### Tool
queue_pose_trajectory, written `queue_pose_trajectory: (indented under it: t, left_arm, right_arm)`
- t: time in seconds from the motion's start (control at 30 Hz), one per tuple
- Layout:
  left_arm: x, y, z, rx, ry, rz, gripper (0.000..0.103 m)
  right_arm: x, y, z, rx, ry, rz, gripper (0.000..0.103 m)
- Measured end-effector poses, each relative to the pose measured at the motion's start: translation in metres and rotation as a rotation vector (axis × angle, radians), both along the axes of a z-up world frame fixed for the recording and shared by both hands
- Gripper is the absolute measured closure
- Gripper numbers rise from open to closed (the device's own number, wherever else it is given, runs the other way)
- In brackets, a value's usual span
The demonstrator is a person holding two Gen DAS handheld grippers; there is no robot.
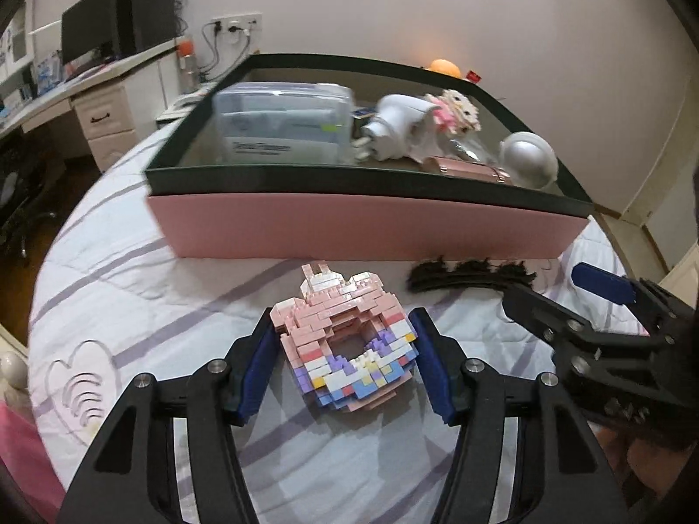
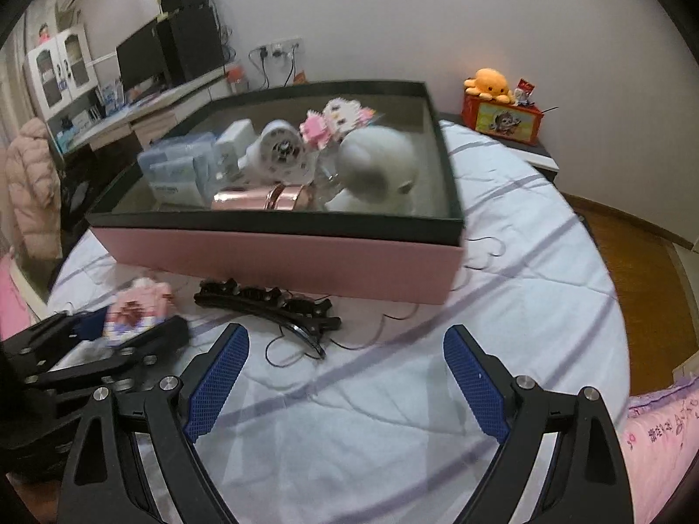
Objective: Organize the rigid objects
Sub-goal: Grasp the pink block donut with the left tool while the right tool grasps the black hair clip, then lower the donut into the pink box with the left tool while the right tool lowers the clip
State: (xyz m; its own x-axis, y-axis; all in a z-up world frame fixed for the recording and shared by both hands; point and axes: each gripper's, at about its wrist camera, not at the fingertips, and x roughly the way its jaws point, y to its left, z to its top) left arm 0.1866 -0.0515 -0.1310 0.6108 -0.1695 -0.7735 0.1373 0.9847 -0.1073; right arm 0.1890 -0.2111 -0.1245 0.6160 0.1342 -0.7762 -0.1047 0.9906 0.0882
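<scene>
Left gripper [image 1: 345, 353]: 2 fingers [image 1: 257, 367] flanking brick donut model [image 1: 349, 345] on bed [image 1: 131, 270], pads near both sides, contact apparently not yet made. Right gripper [image 2: 345, 384]: fingers wide apart, empty, black hair clip [image 2: 266, 305] ahead and left, long axis crosswise. Pink box [image 1: 362, 227] beyond. Box contents blurred.
</scene>
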Motion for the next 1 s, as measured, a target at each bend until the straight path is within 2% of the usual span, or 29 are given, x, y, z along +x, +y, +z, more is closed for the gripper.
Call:
queue_pose_trajectory:
  t: [0.13, 0.33, 0.37, 0.47, 0.5, 0.57, 0.73, 0.8, 0.93, 1.0]
  left_arm:
    - [-0.003, 0.008, 0.002, -0.002, -0.002, 0.015, 0.043]
    - [-0.004, 0.015, 0.001, -0.005, -0.001, 0.017, 0.043]
    - [-0.003, 0.015, 0.001, -0.005, -0.002, 0.016, 0.043]
    - [-0.003, 0.014, 0.001, -0.006, -0.002, 0.017, 0.043]
    - [-0.003, 0.014, 0.001, -0.008, -0.002, 0.017, 0.043]
    - [-0.002, 0.015, 0.001, -0.010, -0.002, 0.018, 0.043]
    - [-0.003, 0.016, 0.001, -0.010, -0.002, 0.019, 0.043]
    - [-0.002, 0.016, 0.001, -0.009, -0.002, 0.021, 0.043]
    - [-0.003, 0.015, 0.000, -0.004, -0.004, 0.019, 0.043]
    - [-0.003, 0.015, 0.000, -0.005, -0.005, 0.019, 0.043]
  right_arm:
    - [0.013, 0.013, -0.008, -0.005, 0.036, 0.039, 0.011]
    - [0.021, 0.034, -0.014, -0.081, 0.047, 0.078, 0.011]
    - [0.020, 0.035, -0.013, -0.082, 0.042, 0.086, 0.016]
    - [0.009, 0.039, -0.007, -0.072, 0.024, 0.131, 0.056]
    - [0.006, 0.041, -0.006, -0.063, 0.031, 0.157, 0.064]
    - [0.002, 0.044, -0.003, -0.057, 0.040, 0.195, 0.070]
    - [0.008, 0.044, -0.002, -0.021, 0.050, 0.227, 0.069]
    - [0.013, 0.043, -0.004, -0.022, 0.048, 0.251, 0.062]
    - [0.020, 0.044, -0.008, -0.041, 0.043, 0.292, 0.061]
    - [0.014, 0.051, -0.007, -0.056, 0.041, 0.318, 0.070]
